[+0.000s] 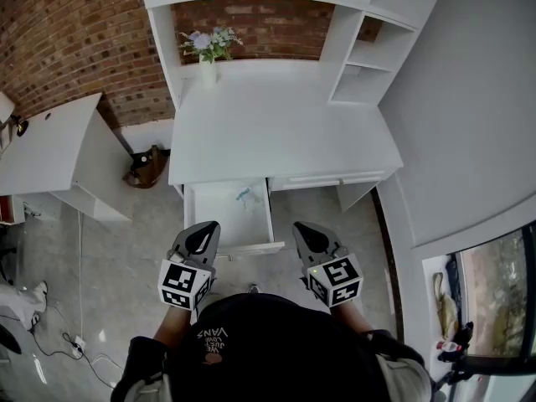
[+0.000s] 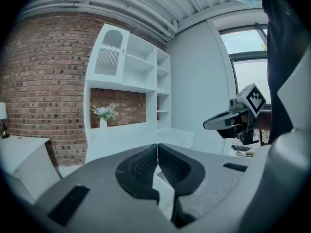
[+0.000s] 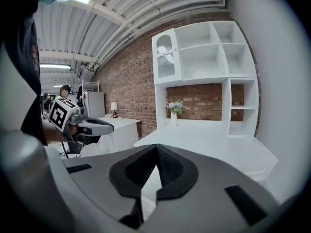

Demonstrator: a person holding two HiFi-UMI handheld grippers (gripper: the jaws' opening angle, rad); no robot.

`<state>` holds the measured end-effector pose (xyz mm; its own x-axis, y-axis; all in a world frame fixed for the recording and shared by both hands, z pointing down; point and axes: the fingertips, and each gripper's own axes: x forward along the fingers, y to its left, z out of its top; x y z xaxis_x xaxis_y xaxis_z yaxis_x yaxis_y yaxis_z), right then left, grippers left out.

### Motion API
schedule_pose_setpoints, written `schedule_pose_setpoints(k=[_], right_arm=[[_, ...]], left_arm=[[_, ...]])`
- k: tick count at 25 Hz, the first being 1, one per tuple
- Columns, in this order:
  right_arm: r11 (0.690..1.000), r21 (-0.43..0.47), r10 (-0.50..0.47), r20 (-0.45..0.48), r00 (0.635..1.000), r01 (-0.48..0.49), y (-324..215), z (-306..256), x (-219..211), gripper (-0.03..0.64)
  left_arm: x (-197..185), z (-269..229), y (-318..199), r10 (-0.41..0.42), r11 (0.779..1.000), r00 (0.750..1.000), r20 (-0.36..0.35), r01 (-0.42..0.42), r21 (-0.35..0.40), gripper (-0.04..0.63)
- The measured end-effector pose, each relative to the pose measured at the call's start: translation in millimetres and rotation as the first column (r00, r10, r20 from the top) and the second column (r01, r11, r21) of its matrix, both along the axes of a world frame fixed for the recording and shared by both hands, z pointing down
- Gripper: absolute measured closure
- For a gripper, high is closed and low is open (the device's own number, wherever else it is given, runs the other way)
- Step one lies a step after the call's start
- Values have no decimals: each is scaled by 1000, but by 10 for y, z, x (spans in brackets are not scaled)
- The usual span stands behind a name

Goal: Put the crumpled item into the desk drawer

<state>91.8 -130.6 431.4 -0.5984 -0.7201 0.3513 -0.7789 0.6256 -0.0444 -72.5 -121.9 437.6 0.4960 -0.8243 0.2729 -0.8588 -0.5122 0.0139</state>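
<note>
White paint covers the bench [image 1: 276, 132] in the middle of the head view, backed by a red brick wall [image 1: 75, 32] that fills the upper left. The drawer [image 1: 201, 224] on the bench's left side is pulled out toward the bottom of the frame, and the crumpled item [image 1: 245, 197], a small pale bluish wad, lies inside it near the right wall, in the upper half. The drawer's front panel sits between that wad and both grippers. The left gripper [image 1: 202, 238] hangs just below the drawer's lower left corner. The right gripper [image 1: 306, 231] hangs just off its lower right corner. Each gripper's own view shows the dark ribbed pads clenched together with nothing between them. A second drawer [image 1: 327, 180], pushed in, sits to the right of the open one. A vase [image 1: 208, 53] of pale flowers stands at the back left of the bench top, and open shelves [image 1: 368, 65] rise at the upper right. At the left edge stands a white side table [image 1: 50, 149], with a brown bag [image 1: 146, 167] on the floor [image 1: 126, 258] between it and the bench. The person's dark top [image 1: 268, 350] fills the bottom centre.
</note>
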Motion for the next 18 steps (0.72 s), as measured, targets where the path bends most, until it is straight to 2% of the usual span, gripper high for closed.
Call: schedule_pose_setpoints(k=[18], right_arm=[[1000,-25,-7,0,1000,7,11,34,19,617]], left_arm=[[102,5,-19,-1,1000,1000,14,1,2,589]])
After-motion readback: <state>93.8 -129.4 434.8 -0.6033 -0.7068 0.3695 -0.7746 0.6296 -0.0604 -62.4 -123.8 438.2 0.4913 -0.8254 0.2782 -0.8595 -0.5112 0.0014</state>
